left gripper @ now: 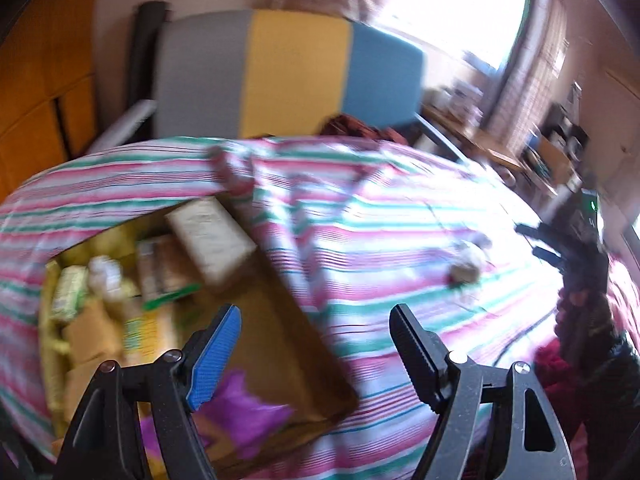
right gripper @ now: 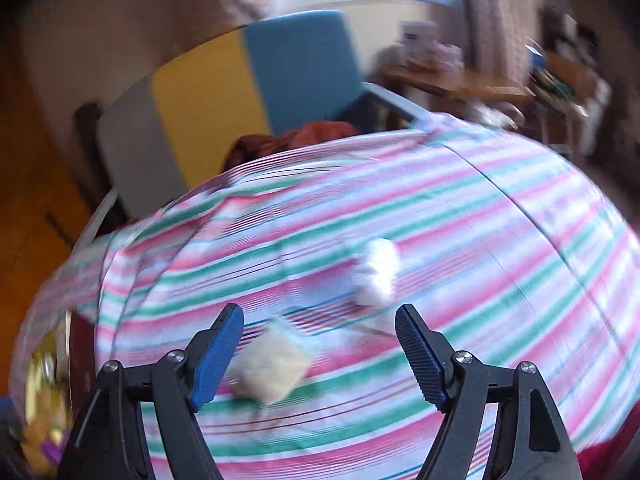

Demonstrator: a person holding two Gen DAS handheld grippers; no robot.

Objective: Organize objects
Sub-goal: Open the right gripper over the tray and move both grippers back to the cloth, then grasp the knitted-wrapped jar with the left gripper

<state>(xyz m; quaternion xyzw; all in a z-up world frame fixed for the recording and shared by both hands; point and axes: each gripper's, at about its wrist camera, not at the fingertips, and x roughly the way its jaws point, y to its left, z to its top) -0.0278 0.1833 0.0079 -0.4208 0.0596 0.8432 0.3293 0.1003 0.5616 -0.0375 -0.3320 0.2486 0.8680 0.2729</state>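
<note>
Packets lie loose on the bed; right tongs and left tongs, wide and empty, might misgrasp amid blur.

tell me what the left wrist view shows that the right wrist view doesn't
Only the left wrist view shows the open cardboard box with its packets and a purple item inside, and the right gripper at the far right, too blurred to judge.

Only the right wrist view shows the white bundle and, close up, the beige packet lying between the open fingers.

Both show the striped cloth, the grey, yellow and blue chair behind it, and open jaws holding nothing; the left gripper hangs above the box edge.
</note>
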